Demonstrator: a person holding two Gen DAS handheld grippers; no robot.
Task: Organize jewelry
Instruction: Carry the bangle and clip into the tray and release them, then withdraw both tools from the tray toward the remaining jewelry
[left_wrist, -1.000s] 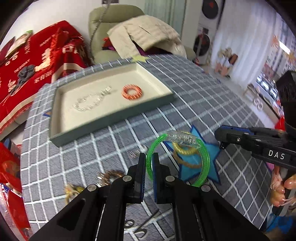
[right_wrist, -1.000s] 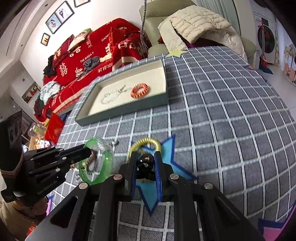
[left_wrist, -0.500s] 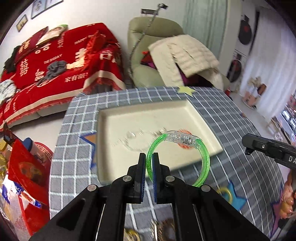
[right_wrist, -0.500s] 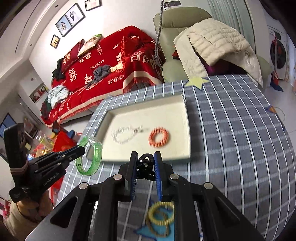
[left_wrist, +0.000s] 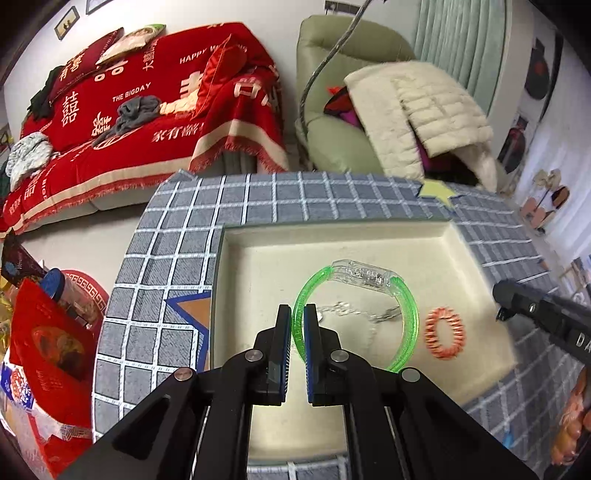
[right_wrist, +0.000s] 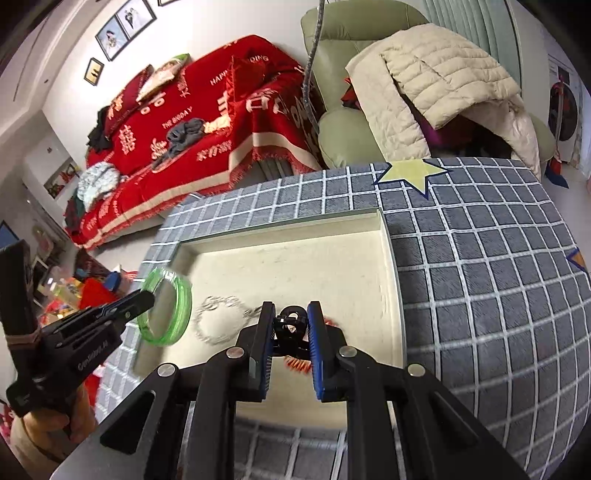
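The left tongs (left_wrist: 298, 325) pinched the rim of a translucent green plastic bangle with a clear clasp block (left_wrist: 406, 314), holding it on edge in the air above the shallow cream-lined tray (left_wrist: 436, 230) that sat toward the far edge of the grey checked surface (right_wrist: 480, 258). The right tongs (right_wrist: 290, 325), just beside it over the same tray, were pressed on a small black ring-like trinket (right_wrist: 291, 320). Directly below the bangle's hoop lay a silver chain bracelet (left_wrist: 354, 310), with an orange coiled band (left_wrist: 443, 334) to its right, so the left tongs seemed nearer a release, the hoop's plane running away from the camera.
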